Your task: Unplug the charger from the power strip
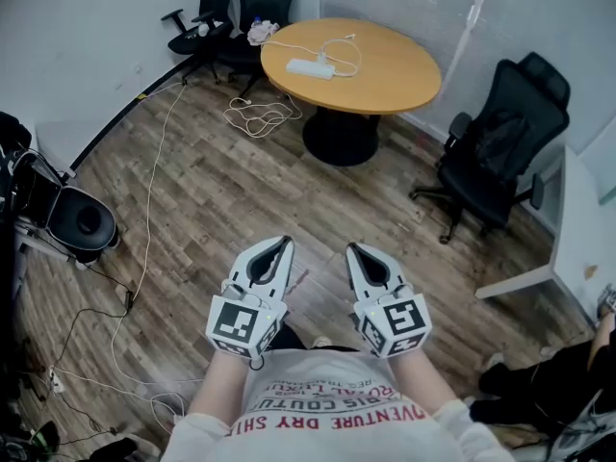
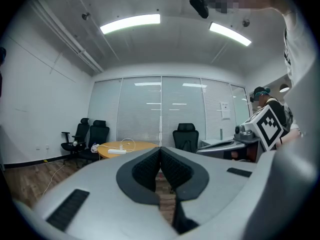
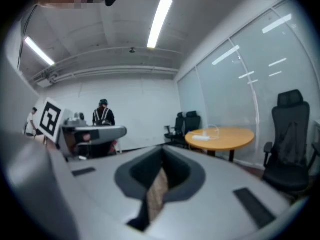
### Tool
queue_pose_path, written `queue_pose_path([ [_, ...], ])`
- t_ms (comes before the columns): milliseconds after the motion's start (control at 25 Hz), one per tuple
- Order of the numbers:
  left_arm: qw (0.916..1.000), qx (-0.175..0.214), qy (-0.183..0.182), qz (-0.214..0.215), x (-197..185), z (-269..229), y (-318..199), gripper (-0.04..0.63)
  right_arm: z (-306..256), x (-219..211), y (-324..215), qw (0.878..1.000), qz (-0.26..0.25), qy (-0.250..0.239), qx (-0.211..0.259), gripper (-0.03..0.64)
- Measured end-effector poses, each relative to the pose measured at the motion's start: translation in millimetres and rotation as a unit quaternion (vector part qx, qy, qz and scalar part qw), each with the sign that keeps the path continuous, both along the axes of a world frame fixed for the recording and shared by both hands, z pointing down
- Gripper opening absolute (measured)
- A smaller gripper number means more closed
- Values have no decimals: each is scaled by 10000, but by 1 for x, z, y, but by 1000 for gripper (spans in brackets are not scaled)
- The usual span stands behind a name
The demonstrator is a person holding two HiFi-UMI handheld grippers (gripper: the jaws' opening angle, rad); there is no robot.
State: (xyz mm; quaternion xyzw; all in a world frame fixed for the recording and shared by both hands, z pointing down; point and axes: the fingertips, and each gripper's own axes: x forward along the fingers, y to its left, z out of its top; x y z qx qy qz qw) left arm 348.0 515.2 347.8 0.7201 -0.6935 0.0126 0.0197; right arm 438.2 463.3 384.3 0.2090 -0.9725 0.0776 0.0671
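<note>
A white power strip (image 1: 310, 66) lies on the round wooden table (image 1: 404, 80) at the far side of the room. A white charger cable (image 1: 345, 50) loops beside the strip and runs to it. In the left gripper view the strip (image 2: 117, 151) shows small on the distant table, and in the right gripper view the strip (image 3: 200, 137) does too. My left gripper (image 1: 282, 244) and right gripper (image 1: 353, 249) are held side by side close to my chest, far from the table. Both are shut with nothing between the jaws, which meet at their tips in the left gripper (image 2: 160, 150) and the right gripper (image 3: 162, 153).
A black office chair (image 1: 500, 147) stands right of the table, and two more chairs (image 1: 231, 12) stand behind it. A coiled white cord (image 1: 258, 115) lies on the wood floor, and a long cord (image 1: 149, 210) runs along the left. A white desk (image 1: 577, 243) is at the right.
</note>
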Motion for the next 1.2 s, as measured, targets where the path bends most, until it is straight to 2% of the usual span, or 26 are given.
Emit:
queue_pose_path([
  [360,9999,-34,138,48,-73,6,-44,35,12,-71,-41,9997,14,126,-228,29],
  [520,9998,-24,199,96,-126,7,-71,35,17,-119,-70,9993,113,258,-262,29],
  [720,9995,-85,250,161,-210,-4,-109,34,13,-195,-107,9984,347,362,-274,29],
  [840,9988,-46,288,384,-253,-9,-132,34,9,-236,-129,9971,559,367,-351,29],
  [1040,9973,-79,230,696,-303,-12,-159,34,6,-286,-156,9949,838,387,-404,29],
  [1200,9965,-146,371,736,-331,-5,-176,34,18,-312,-175,9929,914,545,-535,29],
])
